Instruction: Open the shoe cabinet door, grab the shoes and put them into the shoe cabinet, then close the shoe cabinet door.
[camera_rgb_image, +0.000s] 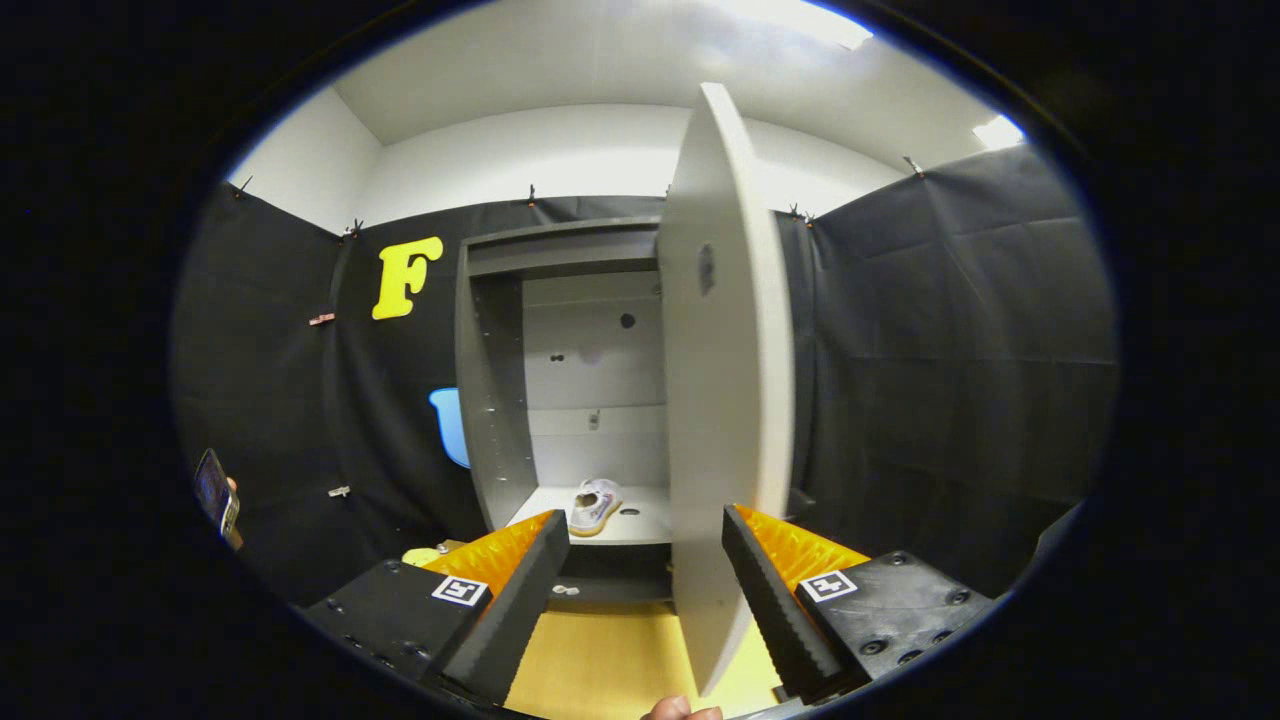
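The grey shoe cabinet (495, 400) stands ahead against the black booth wall with its door (715, 400) swung open. The door points edge-on toward me, and its lower edge sits between my fingers, closer to the right one. A white shoe (594, 505) lies on the cabinet's bottom shelf (650, 525), beyond my fingertips. My gripper (645, 535) is open, with a wide gap between the fingers. Neither finger presses on the door.
A hand holding a phone (215, 495) shows at the far left by the wall. A fingertip (680, 710) appears just below the door's lower corner. A light wooden floor (600, 660) lies under the gripper. Black cloth walls close in on both sides.
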